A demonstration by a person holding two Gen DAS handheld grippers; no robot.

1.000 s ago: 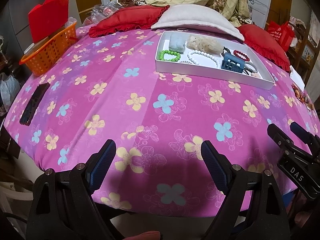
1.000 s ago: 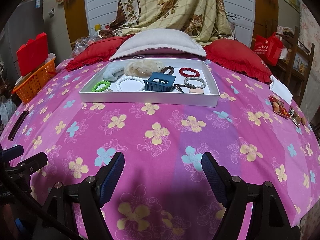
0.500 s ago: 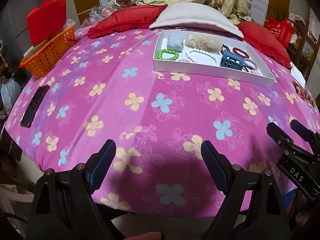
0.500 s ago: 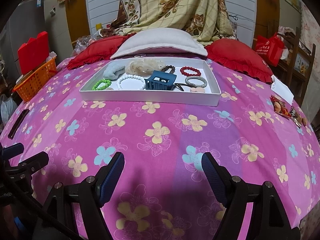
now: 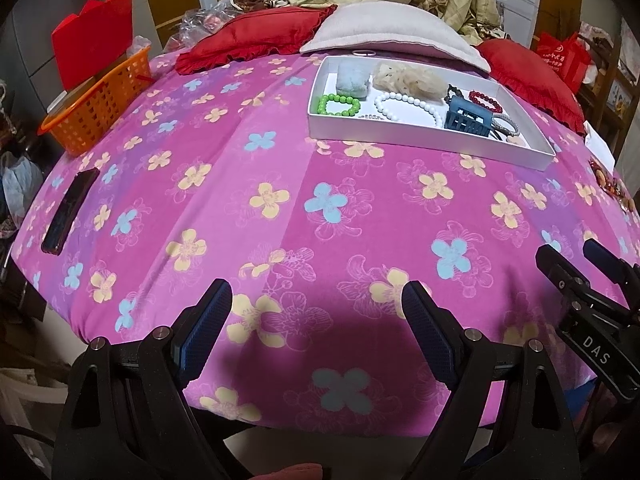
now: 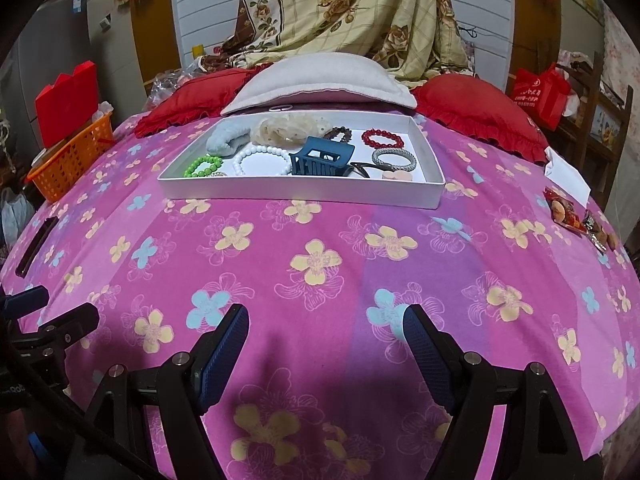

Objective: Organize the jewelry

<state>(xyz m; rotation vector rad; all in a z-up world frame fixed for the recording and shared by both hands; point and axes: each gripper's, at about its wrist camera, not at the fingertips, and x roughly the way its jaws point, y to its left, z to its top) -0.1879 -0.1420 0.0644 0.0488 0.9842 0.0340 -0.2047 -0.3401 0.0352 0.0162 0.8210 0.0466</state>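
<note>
A white tray (image 6: 304, 191) sits at the far side of the pink flowered cloth; it also shows in the left wrist view (image 5: 400, 132). In it lie a green bead bracelet (image 6: 203, 165), a white bead bracelet (image 6: 261, 159), a blue claw hair clip (image 6: 321, 156), a red bead bracelet (image 6: 383, 139), a silver bangle (image 6: 394, 159), a cream scrunchie (image 6: 286, 129) and a pale blue scrunchie (image 6: 225, 139). My left gripper (image 5: 316, 306) and right gripper (image 6: 326, 330) are both open and empty, low over the near edge, well short of the tray.
An orange basket (image 5: 98, 104) with a red box stands at the far left. A black phone (image 5: 70, 210) lies at the left edge. Red cushions (image 6: 480, 108) and a grey pillow (image 6: 320, 80) lie behind the tray. Snack wrappers (image 6: 576, 220) lie at the right.
Both views have shifted slightly; the tray sits a little lower and nearer in frame. Both grippers stay open and empty.
</note>
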